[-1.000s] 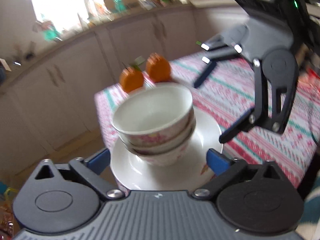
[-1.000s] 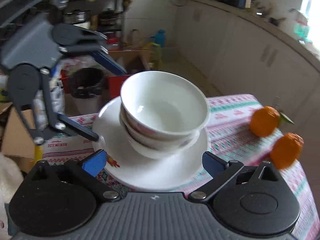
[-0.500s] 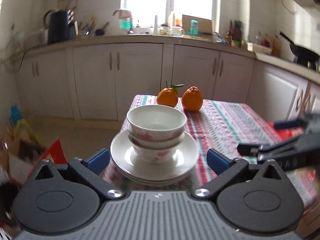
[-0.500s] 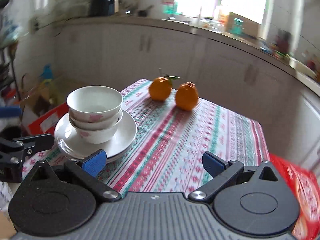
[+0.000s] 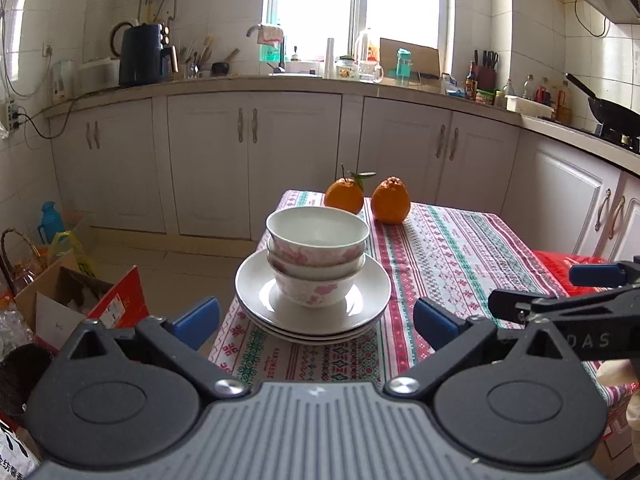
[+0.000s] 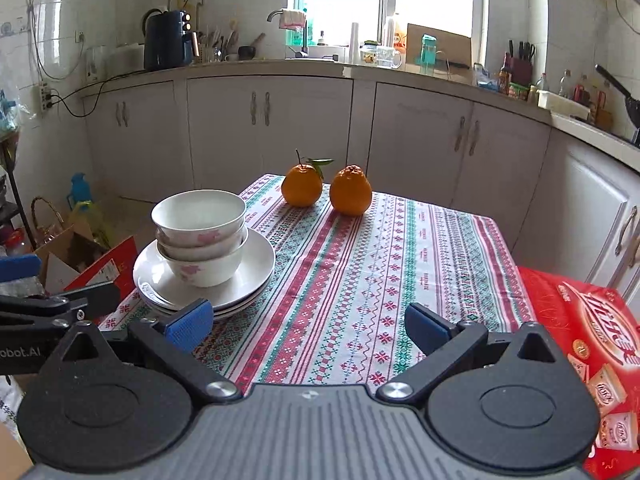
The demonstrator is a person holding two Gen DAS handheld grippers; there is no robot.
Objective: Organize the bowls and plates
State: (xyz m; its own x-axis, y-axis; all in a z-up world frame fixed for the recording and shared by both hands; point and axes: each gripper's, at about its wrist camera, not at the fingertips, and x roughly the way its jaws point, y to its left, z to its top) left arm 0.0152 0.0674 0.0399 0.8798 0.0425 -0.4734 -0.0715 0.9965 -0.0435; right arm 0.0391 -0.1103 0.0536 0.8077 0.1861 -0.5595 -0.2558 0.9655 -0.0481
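Observation:
Stacked white bowls with pink flowers sit on a stack of white plates at the near left corner of the table. My left gripper is open and empty, a short way in front of the stack. My right gripper is open and empty over the cloth, to the right of the stack. Each gripper shows at the edge of the other's view.
Two oranges lie at the far end of the patterned tablecloth. A red snack box lies at the table's right edge. Cardboard boxes stand on the floor to the left. Kitchen cabinets stand behind.
Both grippers have pulled back from the plate and bowl stack and turned level. The stack now stands alone on the table.

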